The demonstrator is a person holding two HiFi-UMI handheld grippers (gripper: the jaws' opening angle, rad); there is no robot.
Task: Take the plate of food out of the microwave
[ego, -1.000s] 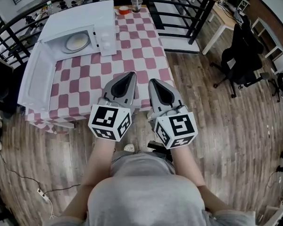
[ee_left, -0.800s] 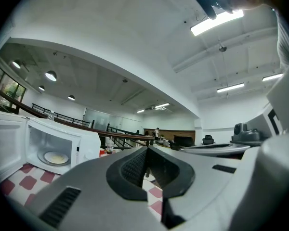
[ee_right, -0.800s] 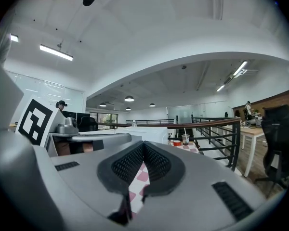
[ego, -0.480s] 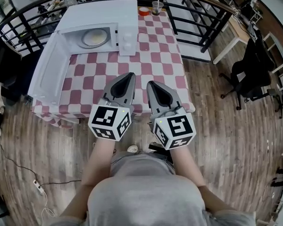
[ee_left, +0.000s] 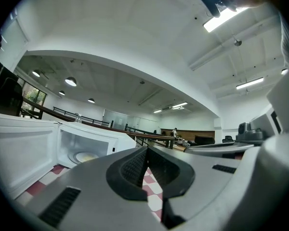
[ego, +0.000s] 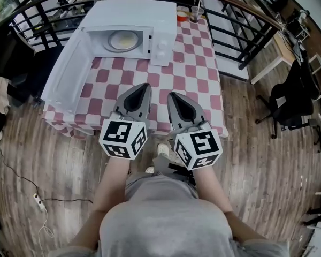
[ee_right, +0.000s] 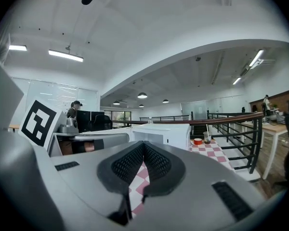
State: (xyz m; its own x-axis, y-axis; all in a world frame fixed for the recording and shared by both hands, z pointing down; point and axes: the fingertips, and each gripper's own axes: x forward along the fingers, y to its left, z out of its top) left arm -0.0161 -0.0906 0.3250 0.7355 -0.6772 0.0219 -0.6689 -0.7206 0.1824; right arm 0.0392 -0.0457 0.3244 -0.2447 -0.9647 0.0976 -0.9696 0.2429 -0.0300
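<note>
A: Looking down from the head view: holding the left gripper and the right gripper side by side over the near edge of the bench, both pressed together and carrying nothing

B: Spotting the plate of food anywhere?

A: Seeing it lying inside the microwave at the far left of the bench, with the door hanging wide open to the left. Sitting well apart from both grippers

B: Moving on to the left gripper view, then

A: Showing jaws meeting at the tips with nothing between them. Looking past them into the open cavity, with the plate resting inside, ahead and to the left

B: And checking the right gripper view?

A: Showing the same: jaws together and empty. Pointing toward the microwave, with a cup and a red tub standing farther back on the bench

B: Judging the step in hand?

A: Approaching, most likely, and not yet reaching in. Calling next for moving forward and left to the cavity, spreading the jaws, sliding them onto the plate's rim, then keeping it level while drawing it out
</note>
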